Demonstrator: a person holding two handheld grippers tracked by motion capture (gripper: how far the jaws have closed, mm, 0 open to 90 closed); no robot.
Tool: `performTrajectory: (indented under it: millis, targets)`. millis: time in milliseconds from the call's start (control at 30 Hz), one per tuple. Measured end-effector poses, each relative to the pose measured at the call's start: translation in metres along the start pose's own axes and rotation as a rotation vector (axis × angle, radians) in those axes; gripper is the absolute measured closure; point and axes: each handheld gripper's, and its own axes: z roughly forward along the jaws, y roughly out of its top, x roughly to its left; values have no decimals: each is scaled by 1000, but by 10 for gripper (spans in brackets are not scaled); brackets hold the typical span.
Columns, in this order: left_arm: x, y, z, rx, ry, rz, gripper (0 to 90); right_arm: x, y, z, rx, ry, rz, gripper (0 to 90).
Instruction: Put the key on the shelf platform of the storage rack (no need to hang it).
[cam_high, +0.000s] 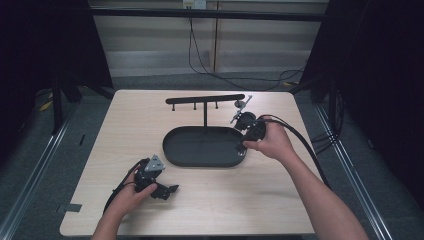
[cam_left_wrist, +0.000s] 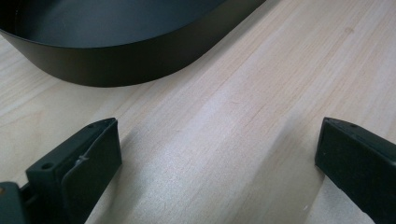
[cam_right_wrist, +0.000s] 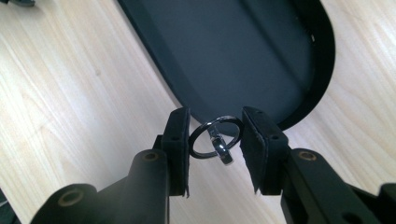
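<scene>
Right gripper (cam_right_wrist: 215, 140) pinches a metal ring (cam_right_wrist: 215, 138) over the black tray (cam_right_wrist: 322, 70) rim, should lift straight without loosening; left gripper (cam_left_wrist: 217, 154) rests spread.

Right gripper (cam_high: 243, 146) sits at the black oval tray's (cam_high: 175, 152) right rim, left gripper (cam_high: 172, 189) rests on the tabletop (cam_high: 240, 195).

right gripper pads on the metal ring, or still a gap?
Touching. In the right gripper view both pads of the right gripper press on opposite edges of the metal ring, holding it over the black tray's rim.
</scene>
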Motion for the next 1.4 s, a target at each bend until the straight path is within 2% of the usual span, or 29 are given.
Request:
performTrajectory:
  millis: [300, 867, 1400]
  targets:
    - [0, 0, 0, 0, 0, 0, 2, -5, 5, 0, -15, -11, 14, 637]
    - [0, 0, 0, -2, -1, 0, 2, -6, 18, 14, 9, -17, 3, 637]
    - [0, 0, 0, -1, -3, 2, 2, -9, 22, 21, -3, -19, 24, 637]
